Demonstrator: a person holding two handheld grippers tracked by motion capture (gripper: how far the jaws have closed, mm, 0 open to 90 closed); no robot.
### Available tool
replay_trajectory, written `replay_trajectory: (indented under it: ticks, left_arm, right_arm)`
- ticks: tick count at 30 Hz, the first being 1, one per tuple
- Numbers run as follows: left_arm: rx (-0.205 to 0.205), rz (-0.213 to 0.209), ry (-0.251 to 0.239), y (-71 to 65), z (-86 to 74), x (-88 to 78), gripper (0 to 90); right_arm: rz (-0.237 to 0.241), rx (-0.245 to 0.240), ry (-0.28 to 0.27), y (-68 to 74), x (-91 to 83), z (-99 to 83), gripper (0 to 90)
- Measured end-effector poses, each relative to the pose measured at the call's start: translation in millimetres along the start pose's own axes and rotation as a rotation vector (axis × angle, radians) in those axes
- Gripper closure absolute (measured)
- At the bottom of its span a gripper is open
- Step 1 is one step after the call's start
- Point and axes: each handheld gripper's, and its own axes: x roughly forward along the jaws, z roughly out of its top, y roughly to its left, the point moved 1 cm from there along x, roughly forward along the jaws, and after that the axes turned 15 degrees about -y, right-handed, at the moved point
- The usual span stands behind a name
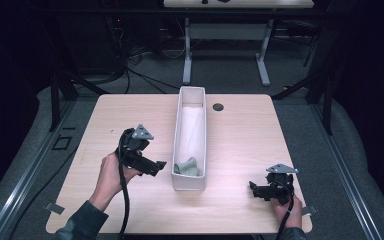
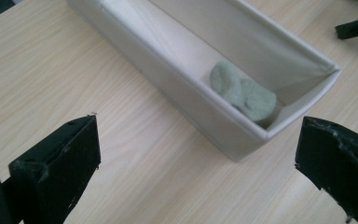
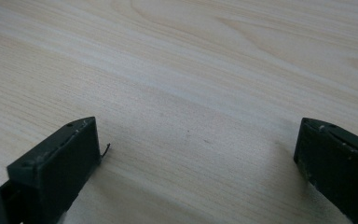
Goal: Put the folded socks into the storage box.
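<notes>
left gripper (image 1: pixel 161 165): fingers (image 2: pixel 58 161) wide apart, nothing between them; hangs just left of the bin, aimed at its near end.
right gripper (image 1: pixel 254 189): fingers (image 3: pixel 58 165) spread, empty; low over bare counter (image 1: pixel 240 145), well apart from the bin.
green lump (image 2: pixel 243 92): soft, crumpled; lies inside the white bin (image 1: pixel 177 135) at its near end, against the end wall.
step, my read: lump looks placed, left hand clearing out.
do it well: keep fingers spread, pull away level from the wall, don't clip the rim, since the light bin would slide.
right: stay parked.
</notes>
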Motion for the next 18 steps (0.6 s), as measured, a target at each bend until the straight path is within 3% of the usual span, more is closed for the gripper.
replay_trajectory:
  ticks: [9, 18]
  left_arm:
    - [-0.043, 0.074, -0.042, 15.5, -42.1, -9.3, 0.0]
    - [-0.102, 0.079, 0.031, 27.2, -93.3, -1.4, 0.0]
  right_arm:
    - [0.000, 0.000, 0.000, 0.0, 0.1, 0.0, 0.0]
    - [0.001, -0.002, 0.003, 0.1, -0.1, 0.1, 0.0]
